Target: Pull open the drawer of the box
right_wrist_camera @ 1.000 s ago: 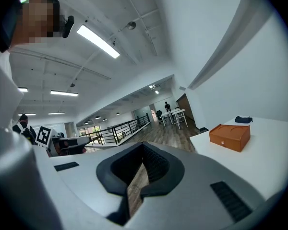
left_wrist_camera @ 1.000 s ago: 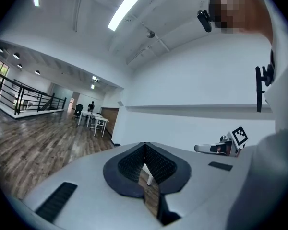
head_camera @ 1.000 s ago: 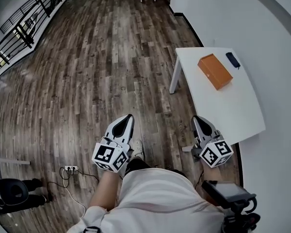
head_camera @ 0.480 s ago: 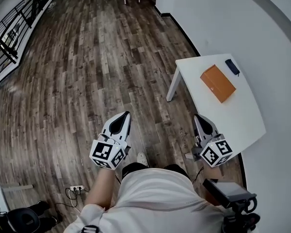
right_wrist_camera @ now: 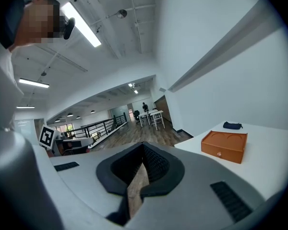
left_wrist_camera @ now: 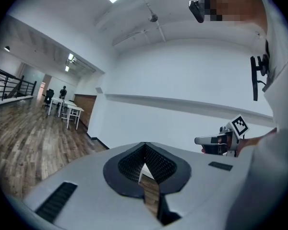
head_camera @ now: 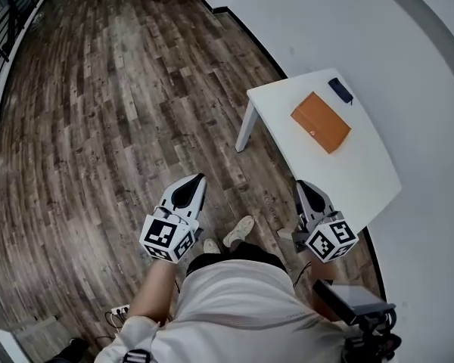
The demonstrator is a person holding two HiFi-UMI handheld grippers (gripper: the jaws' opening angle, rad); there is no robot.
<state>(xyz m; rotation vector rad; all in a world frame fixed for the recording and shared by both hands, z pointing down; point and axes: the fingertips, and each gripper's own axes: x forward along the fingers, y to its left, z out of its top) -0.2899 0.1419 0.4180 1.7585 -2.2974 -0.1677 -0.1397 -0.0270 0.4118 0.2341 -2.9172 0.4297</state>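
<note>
Head view shows the orange box (head_camera: 321,122) lying flat on the white table (head_camera: 363,180), on the half far from the person, about midway between the wall-side edge and the free long edge. It is a low, smooth rectangular slab whose long axis runs along the table's length. Its drawer front, on a long side with a small round knob (right_wrist_camera: 222,153), faces the free long edge and sits flush. The lid has shallow rounded hollows. A dark soft pouch (head_camera: 340,90) lies near the far wall-side corner. The left gripper (head_camera: 193,187) hangs over the wood-plank floor (head_camera: 121,127), well apart from the table, its ribbed pads (left_wrist_camera: 156,162) pressed together on nothing. The right gripper (head_camera: 306,191), near the table's close end, is likewise closed and empty.
</note>
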